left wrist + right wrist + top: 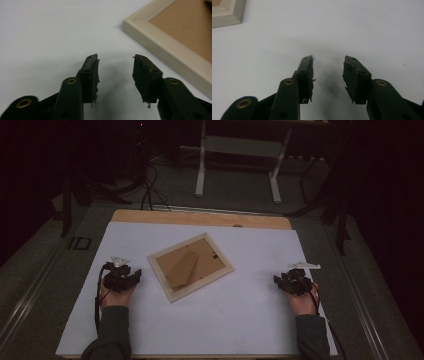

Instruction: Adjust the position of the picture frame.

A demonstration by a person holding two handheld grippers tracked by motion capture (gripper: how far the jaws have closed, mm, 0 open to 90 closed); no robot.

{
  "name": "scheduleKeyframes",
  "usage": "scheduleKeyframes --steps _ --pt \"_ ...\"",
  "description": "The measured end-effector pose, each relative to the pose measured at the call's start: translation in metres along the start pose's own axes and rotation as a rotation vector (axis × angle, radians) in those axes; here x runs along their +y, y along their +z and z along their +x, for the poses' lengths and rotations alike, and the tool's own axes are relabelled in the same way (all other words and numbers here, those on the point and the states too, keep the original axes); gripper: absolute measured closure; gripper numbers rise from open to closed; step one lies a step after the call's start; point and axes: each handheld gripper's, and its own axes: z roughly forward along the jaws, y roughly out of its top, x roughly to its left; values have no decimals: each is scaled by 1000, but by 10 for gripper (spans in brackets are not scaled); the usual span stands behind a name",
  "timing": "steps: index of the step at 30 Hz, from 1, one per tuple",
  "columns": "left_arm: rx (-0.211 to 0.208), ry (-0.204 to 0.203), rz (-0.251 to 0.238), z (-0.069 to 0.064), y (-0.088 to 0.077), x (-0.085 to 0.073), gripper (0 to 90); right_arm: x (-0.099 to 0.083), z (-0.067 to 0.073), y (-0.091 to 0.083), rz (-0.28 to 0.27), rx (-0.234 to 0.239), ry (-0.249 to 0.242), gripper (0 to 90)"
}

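1. The pale wooden rectangular picture frame (190, 267) is seen lying back side up, skewed, near the middle of the white sheet (210, 325) that covers the desk (200, 218). Its brown fibreboard backing with a folded stand flap (183, 268) faces upward. No claw is touching it.

2. The left claw (131, 275) is held just beside the frame's left corner, resting low over the sheet. In the left gripper view its jaws stand roughly half open with nothing between them, and the frame's moulding (160, 45) lies ahead to one side.

3. The right claw (281, 281) is held well apart from the frame, near the sheet's right edge. Its jaws are likewise partly open and empty; a frame corner (227, 12) is seen far off in the right gripper view.

4. Judged risks:
   - The frame lies flat, so little of its rim is offered. A jaw could ride over the moulding and merely push the frame across the smooth sheet.
   - If it is pushed from the left alone, the skewed frame would probably spin rather than lift, since the right claw is too distant to brace it.
   - The worn, ragged pads (96, 82) may slip on the bare wood.
   - The stand flap could be snagged and levered up, or the backing loosened.
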Motion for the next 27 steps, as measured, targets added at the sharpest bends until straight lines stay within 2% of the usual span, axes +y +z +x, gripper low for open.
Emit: scheduleKeyframes --steps 3,4,5,6,13,15,16,18,24,27 --pt "-66 20 -9 -5 -3 0 573 -1 -1 0 -2 1 2 590" --pt "-66 20 -9 -5 -3 0 596 -1 -1 0 -2 1 2 590" --pt "-98 31 -15 -8 -7 1 599 0 0 -2 -17 6 -4 584" --pt "-113 31 -22 -10 -8 0 603 1 1 -3 -25 3 -9 581" --pt "-130 45 -51 -15 -16 0 605 2 5 -5 -43 6 -30 588" --pt "-128 31 -45 -16 -17 -1 593 2 7 -5 -49 6 -40 592" --pt "-143 17 -35 -17 -17 -2 593 2 7 -5 -49 6 -40 592" --pt "-142 14 -22 -20 -16 -4 580 2 8 -6 -53 7 -44 595" --pt "-146 30 -33 -25 -19 -4 557 3 11 -8 -65 23 -53 608" --pt "-171 39 -53 -26 -22 -3 532 5 14 -8 -71 30 -55 611"
